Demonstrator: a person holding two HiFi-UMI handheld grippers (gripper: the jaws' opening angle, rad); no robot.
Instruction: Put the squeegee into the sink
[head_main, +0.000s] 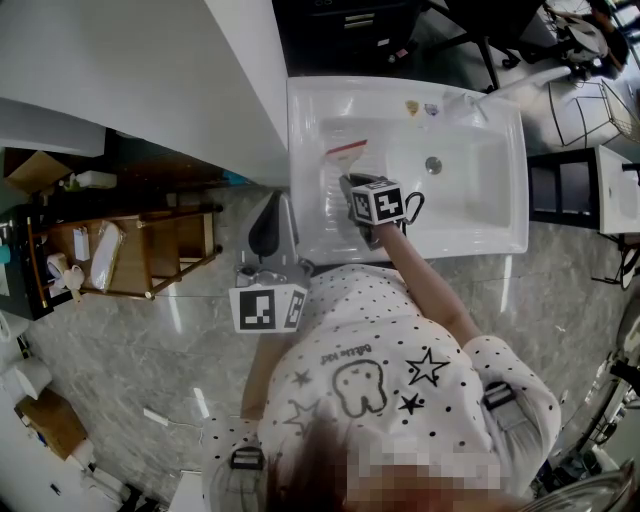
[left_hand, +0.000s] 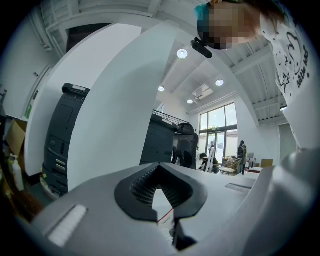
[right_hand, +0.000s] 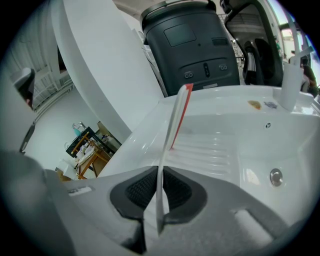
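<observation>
My right gripper (head_main: 347, 183) reaches down into the white sink (head_main: 500, 180) and is shut on the squeegee (head_main: 338, 160), a clear flat handle with a red edge at its far end. In the right gripper view the squeegee (right_hand: 176, 120) stands out from between the pads of the right gripper (right_hand: 161, 170), over the ribbed left part of the sink (right_hand: 145, 135). Whether its red end touches the ribs I cannot tell. My left gripper (head_main: 275, 235) hangs outside the sink's front left corner; in its own view the left gripper (left_hand: 158, 166) is shut on nothing.
A faucet (head_main: 500, 95) rises at the sink's back right and the drain (head_main: 433, 164) lies in the basin. A white wall panel (head_main: 150, 70) flanks the sink's left. A wooden shelf (head_main: 140, 255) stands on the floor at left, wire baskets (head_main: 590, 110) at right.
</observation>
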